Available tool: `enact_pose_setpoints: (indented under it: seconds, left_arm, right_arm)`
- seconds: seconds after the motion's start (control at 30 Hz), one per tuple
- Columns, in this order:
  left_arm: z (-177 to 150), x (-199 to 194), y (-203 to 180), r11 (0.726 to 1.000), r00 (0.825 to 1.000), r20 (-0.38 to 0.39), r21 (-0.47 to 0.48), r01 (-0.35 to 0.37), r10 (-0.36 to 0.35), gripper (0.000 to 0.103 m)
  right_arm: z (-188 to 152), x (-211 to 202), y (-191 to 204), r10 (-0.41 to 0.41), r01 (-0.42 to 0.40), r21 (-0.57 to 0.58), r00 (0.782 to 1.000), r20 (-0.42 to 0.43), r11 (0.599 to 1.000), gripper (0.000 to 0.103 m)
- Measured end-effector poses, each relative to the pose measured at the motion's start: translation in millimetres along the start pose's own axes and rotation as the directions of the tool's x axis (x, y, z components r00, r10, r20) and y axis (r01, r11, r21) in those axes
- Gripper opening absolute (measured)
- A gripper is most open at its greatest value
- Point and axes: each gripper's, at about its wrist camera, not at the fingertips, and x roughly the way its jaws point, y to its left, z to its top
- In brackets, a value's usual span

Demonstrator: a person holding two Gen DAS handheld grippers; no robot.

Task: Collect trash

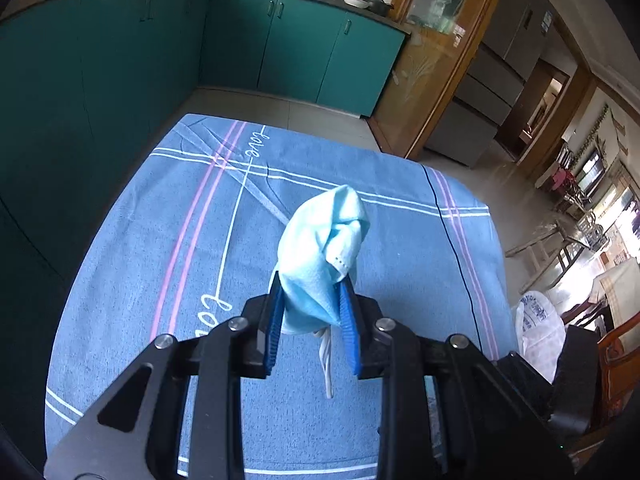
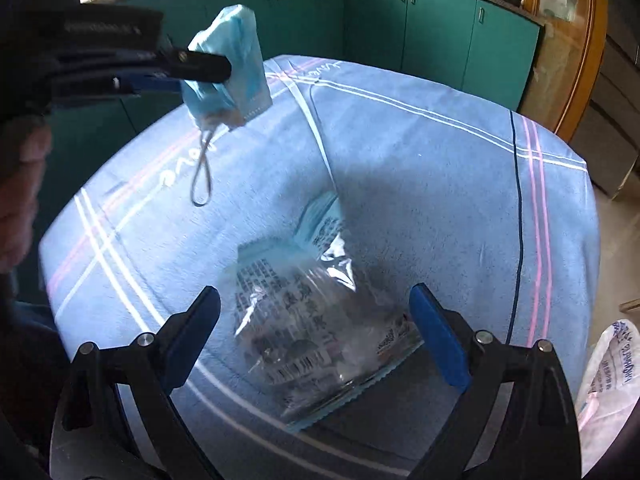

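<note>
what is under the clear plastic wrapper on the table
The blue striped tablecloth shows through and around the clear wrapper. The wrapper's print and glare hide the patch directly beneath, and the cloth covers the table itself.

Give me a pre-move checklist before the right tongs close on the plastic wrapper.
1. Left tongs clamped on the face mask: ok.
2. Mask lifted clear of the tablecloth, ear loop dangling: ok.
3. Right tongs open wide: ok.
4. Clear printed wrapper lies between the right fingers: ok.
5. Fingers low enough to pinch the wrapper: cannot tell, blurred.
6. White bag at the table edge open for the drop: cannot tell.
</note>
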Motion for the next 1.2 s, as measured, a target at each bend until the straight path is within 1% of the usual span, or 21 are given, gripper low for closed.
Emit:
enact_pose_setpoints:
  seconds: [0.07,0.1,0.13,0.17,0.2,0.27,0.3,0.33,0.4,0.43,0.47,0.6,0.67,0.73,0.8,0.83,0.9,1.0,1.1,1.2]
  left_arm:
    - [-4.2,1.3,-2.8,1.0,1.0,-0.001,0.005,0.002,-0.002,0.027]
    - [-5.1,1.7,-3.9,1.0,1.0,-0.003,0.007,0.006,-0.006,0.027]
    - [-5.9,1.2,-4.1,1.0,1.0,-0.005,0.01,0.01,-0.009,0.027]
    - [-6.6,1.0,-5.7,1.0,1.0,-0.004,0.013,0.011,-0.011,0.027]
    - [-7.3,1.4,-5.1,1.0,1.0,-0.004,0.015,0.01,-0.01,0.027]
    - [-8.3,2.3,-7.1,1.0,1.0,-0.004,0.02,0.009,-0.008,0.028]
    - [-8.7,3.0,-6.9,1.0,1.0,-0.005,0.02,0.009,-0.009,0.029]
    - [-8.8,3.0,-6.9,1.0,1.0,-0.005,0.017,0.009,-0.009,0.029]
    - [-9.3,3.2,-6.4,1.0,1.0,-0.003,0.012,0.007,-0.007,0.031]
    - [-9.3,2.9,-6.0,1.0,1.0,-0.003,0.007,0.009,-0.009,0.035]
    - [-9.3,2.2,-4.7,1.0,1.0,-0.001,0.001,0.008,-0.008,0.04]
    - [-6.4,-0.2,5.7,0.999,1.0,0.015,-0.044,0.001,-0.001,0.056]
    - [-4.4,0.2,12.3,0.997,1.0,0.021,-0.076,-0.006,0.008,0.074]
    - [-2.5,0.9,19.8,0.993,0.999,0.046,-0.118,-0.02,0.025,0.083]
    - [0.1,2.4,21.9,0.991,0.997,0.067,-0.128,-0.032,0.041,0.086]
    - [1.9,5.6,19.3,0.992,0.996,0.071,-0.116,-0.04,0.049,0.089]
    - [3.5,12.9,12.4,0.994,0.996,0.067,-0.087,-0.059,0.065,0.091]
    - [3.0,31.1,-1.7,0.995,0.995,0.016,-0.021,-0.101,0.101,0.091]
    - [-3.7,50.6,-11.6,0.983,0.983,-0.056,0.051,-0.175,0.177,0.091]
    - [-9.8,58.1,-11.8,0.981,0.978,-0.097,0.075,-0.18,0.187,0.091]
  right_arm:
    - [-2.4,4.0,1.2,0.004,-0.004,0.004,1.0,0.008,1.0,0.092]
    - [-3.5,4.0,1.0,0.005,-0.005,0.008,1.0,0.013,1.0,0.087]
    - [-5.5,3.5,0.7,0.0,0.0,0.011,1.0,0.017,1.0,0.084]
    - [-6.7,3.6,1.3,-0.007,0.007,0.01,1.0,0.018,1.0,0.078]
    - [-8.1,3.0,1.8,-0.021,0.021,0.006,0.999,0.025,1.0,0.068]
    - [-11.0,-0.3,0.5,-0.037,0.037,0.001,0.999,0.031,0.999,0.066]
    - [-10.1,-0.1,-0.2,-0.028,0.027,0.007,0.999,0.032,1.0,0.064]
    - [-11.6,-2.5,-1.7,-0.016,0.016,0.013,0.999,0.036,1.0,0.064]
    - [-13.5,-7.9,-2.7,-0.023,0.023,0.016,0.999,0.045,1.0,0.064]
    - [-14.9,-11.2,-4.7,-0.029,0.028,0.02,0.998,0.052,0.999,0.064]
    - [-16.2,-14.4,-7.8,-0.029,0.028,0.028,0.998,0.059,0.999,0.064]
    - [-23.7,-31.4,-30.6,-0.009,-0.001,0.092,0.994,0.105,0.996,0.064]
    - [-28.1,-39.0,-42.7,0.0,-0.017,0.125,0.991,0.134,0.992,0.064]
    - [-32.8,-47.3,-56.5,0.001,-0.028,0.166,0.987,0.159,0.986,0.064]
    - [-35.7,-51.6,-69.8,-0.004,-0.031,0.202,0.986,0.169,0.979,0.064]
    - [-36.8,-53.6,-76.7,-0.009,-0.03,0.222,0.985,0.171,0.975,0.064]
    - [-39.2,-56.2,-90.0,-0.013,-0.035,0.264,0.984,0.177,0.964,0.064]
    - [-42.8,-58.1,-100.6,-0.008,-0.046,0.297,0.984,0.178,0.954,0.065]
    - [-47.5,-58.8,-102.2,-0.01,-0.043,0.298,0.985,0.174,0.954,0.065]
    - [-49.8,-59.0,-100.9,-0.014,-0.036,0.287,0.985,0.171,0.957,0.065]
